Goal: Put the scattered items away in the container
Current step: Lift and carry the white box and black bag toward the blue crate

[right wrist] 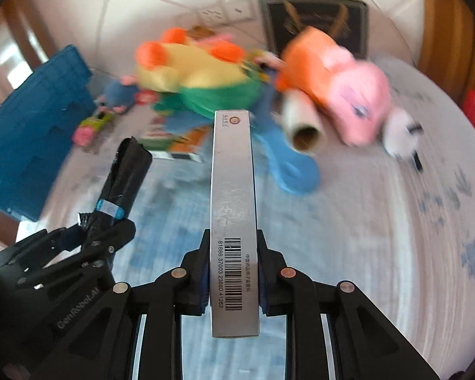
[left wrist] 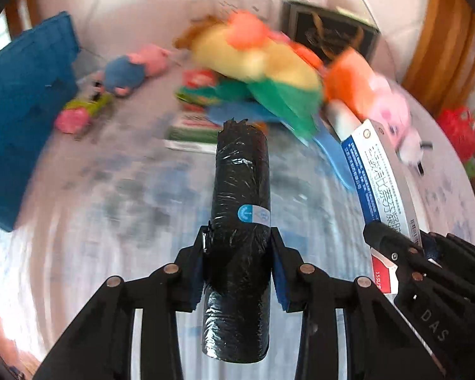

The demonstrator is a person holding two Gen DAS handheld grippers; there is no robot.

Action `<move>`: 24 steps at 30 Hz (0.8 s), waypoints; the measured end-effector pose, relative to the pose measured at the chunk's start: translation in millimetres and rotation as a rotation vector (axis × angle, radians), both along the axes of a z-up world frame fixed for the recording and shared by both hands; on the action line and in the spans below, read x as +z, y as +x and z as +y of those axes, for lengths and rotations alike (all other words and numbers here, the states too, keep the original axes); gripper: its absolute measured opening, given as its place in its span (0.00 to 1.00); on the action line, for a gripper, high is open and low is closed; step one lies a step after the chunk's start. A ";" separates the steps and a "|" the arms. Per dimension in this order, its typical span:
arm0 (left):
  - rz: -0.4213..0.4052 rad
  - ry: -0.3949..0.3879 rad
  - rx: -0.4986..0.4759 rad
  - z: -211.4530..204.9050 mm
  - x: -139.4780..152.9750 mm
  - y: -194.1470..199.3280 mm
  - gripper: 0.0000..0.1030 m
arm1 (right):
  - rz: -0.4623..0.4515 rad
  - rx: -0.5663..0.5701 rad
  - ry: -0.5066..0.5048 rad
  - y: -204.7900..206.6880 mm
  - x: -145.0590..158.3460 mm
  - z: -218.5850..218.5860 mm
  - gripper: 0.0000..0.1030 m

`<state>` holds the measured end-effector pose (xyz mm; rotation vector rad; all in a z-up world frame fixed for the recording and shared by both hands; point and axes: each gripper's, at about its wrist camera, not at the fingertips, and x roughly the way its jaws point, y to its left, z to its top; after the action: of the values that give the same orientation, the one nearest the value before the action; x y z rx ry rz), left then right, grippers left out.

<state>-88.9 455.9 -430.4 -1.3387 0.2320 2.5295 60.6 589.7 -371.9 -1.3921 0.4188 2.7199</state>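
My left gripper (left wrist: pixel 237 253) is shut on a black roll of bin bags (left wrist: pixel 239 190), held above the table; the roll also shows in the right wrist view (right wrist: pixel 123 183). My right gripper (right wrist: pixel 232 262) is shut on a flat silver box (right wrist: pixel 233 190) with a barcode, held on edge; the box also shows in the left wrist view (left wrist: pixel 380 177). The blue container (left wrist: pixel 19 104) stands at the far left, seen too in the right wrist view (right wrist: pixel 31 133). Both grippers are side by side, right of the container.
Scattered beyond: a yellow-green plush (right wrist: pixel 199 79), a pink-orange plush pig (right wrist: pixel 342 88), a cardboard tube (right wrist: pixel 304 126), a blue plush (left wrist: pixel 126 72), a small green-pink toy (left wrist: pixel 79 114), flat packets (left wrist: pixel 193 126). A dark frame (right wrist: pixel 313 22) leans on the wall.
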 end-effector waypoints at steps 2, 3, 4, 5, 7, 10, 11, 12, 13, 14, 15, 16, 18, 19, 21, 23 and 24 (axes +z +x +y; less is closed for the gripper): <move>0.035 0.016 0.022 -44.4 39.6 20.9 0.34 | 0.029 0.021 0.029 -4.4 16.0 -30.1 0.22; 0.050 0.023 0.027 -47.7 63.3 42.1 0.34 | 0.042 0.030 0.039 -7.5 23.2 -45.3 0.22; 0.063 0.032 0.025 -52.1 80.4 56.3 0.34 | 0.058 0.038 0.049 -9.0 30.5 -60.0 0.22; 0.077 0.040 0.022 -64.8 92.3 59.4 0.34 | 0.076 0.045 0.064 -12.9 38.7 -79.8 0.22; 0.117 0.044 0.013 -99.9 114.6 58.1 0.34 | 0.110 0.051 0.085 -18.9 53.2 -118.1 0.22; 0.173 0.055 0.004 -171.0 173.8 68.5 0.34 | 0.151 0.049 0.092 -23.5 72.5 -165.4 0.22; 0.194 0.056 0.010 -189.4 183.7 68.1 0.34 | 0.164 0.052 0.092 -26.2 79.9 -181.9 0.22; 0.216 0.058 0.014 -206.7 194.0 68.1 0.34 | 0.175 0.055 0.093 -27.9 86.3 -195.0 0.22; 0.231 0.060 0.016 -220.0 203.1 68.5 0.34 | 0.185 0.057 0.095 -29.5 92.3 -207.9 0.22; 0.241 0.065 0.022 -234.1 213.1 68.8 0.34 | 0.196 0.062 0.097 -31.0 98.9 -222.4 0.22; 0.250 0.077 0.029 -248.0 222.7 68.5 0.34 | 0.205 0.070 0.098 -33.1 104.5 -233.7 0.22; 0.261 0.093 0.033 -260.4 231.6 68.1 0.34 | 0.211 0.078 0.099 -35.7 108.7 -242.5 0.22; 0.288 0.108 0.048 -276.2 244.4 68.3 0.34 | 0.231 0.102 0.108 -40.1 120.0 -262.3 0.22; 0.309 0.112 0.061 -283.7 252.0 68.3 0.34 | 0.242 0.114 0.114 -42.8 125.0 -269.2 0.22; 0.347 0.126 0.098 -296.7 265.8 68.9 0.34 | 0.283 0.151 0.118 -49.3 138.3 -284.0 0.22; 0.373 0.141 0.137 -309.7 277.6 68.7 0.34 | 0.331 0.192 0.115 -55.8 149.5 -295.6 0.22; 0.376 0.151 0.152 -316.0 282.5 69.2 0.34 | 0.355 0.214 0.108 -60.8 155.4 -302.3 0.22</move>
<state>-19.7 139.9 -147.9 -0.8473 0.0093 2.8475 -0.2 287.4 -216.5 -0.9790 0.1391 3.1192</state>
